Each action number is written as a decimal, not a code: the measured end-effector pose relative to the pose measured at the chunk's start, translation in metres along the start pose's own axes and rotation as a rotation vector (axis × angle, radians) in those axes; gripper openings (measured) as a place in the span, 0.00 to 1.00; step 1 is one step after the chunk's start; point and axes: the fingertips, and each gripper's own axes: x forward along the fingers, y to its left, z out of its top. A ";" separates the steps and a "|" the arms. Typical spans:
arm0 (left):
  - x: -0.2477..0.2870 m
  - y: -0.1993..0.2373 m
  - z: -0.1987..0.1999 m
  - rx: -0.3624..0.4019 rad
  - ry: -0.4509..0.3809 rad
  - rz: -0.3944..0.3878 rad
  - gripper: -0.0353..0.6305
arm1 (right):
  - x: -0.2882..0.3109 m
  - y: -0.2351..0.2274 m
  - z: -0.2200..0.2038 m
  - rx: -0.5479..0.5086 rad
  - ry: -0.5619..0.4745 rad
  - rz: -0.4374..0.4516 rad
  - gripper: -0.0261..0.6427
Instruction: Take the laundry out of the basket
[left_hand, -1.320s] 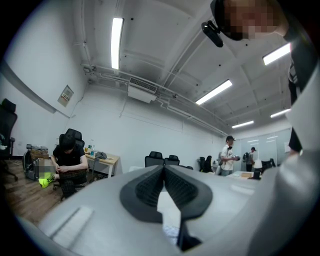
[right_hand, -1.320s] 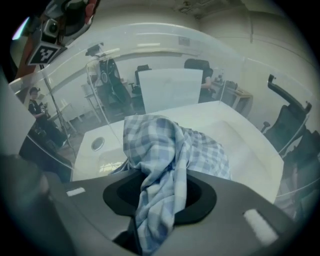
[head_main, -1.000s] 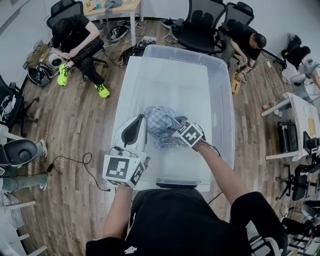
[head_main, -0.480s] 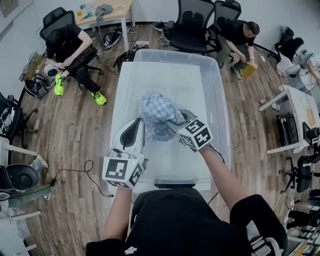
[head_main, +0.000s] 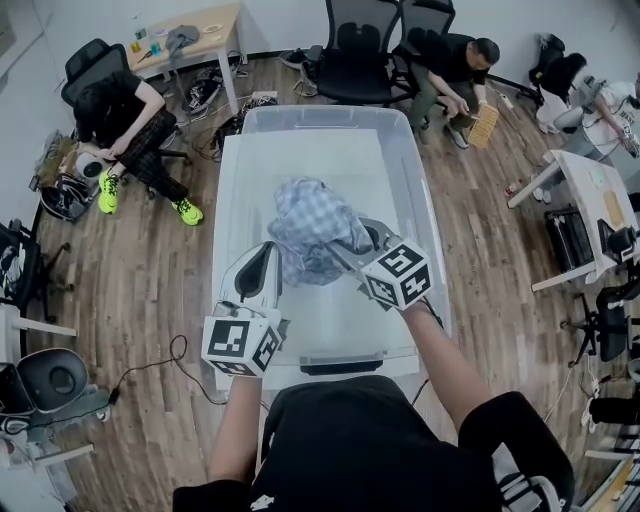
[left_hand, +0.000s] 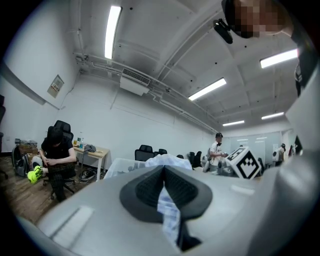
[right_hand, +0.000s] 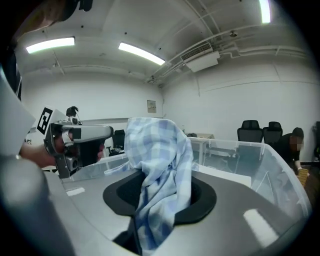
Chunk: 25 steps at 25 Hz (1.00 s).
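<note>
Head view shows the clear plastic basket (head_main: 432, 210) on the wood floor (head_main: 150, 260) in front of the person, and the one piece of laundry in sight, a blue-and-white plaid cloth (head_main: 310, 225), bunched up above the basket's pale bottom, between the two tools. The right gripper (head_main: 352, 252) reaches in from the right with its marker cube toward the person. In the right gripper view its jaws are pinched on a thick fold of the plaid cloth, which rises in a hump above them and hangs down through the gap. The left gripper (head_main: 268, 258) comes in from the left, and in the left gripper view its jaws are pressed on a thin strip of the same cloth. Seated people and office chairs ring the room's edge.
</note>
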 end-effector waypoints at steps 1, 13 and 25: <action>0.000 -0.002 0.000 0.001 0.001 -0.003 0.06 | -0.004 0.001 0.003 0.002 -0.013 -0.005 0.26; 0.003 -0.033 -0.007 0.024 0.019 -0.044 0.06 | -0.048 0.011 0.024 0.030 -0.137 -0.022 0.26; -0.006 -0.053 0.000 0.038 -0.005 -0.062 0.06 | -0.071 0.038 0.035 0.016 -0.196 0.000 0.26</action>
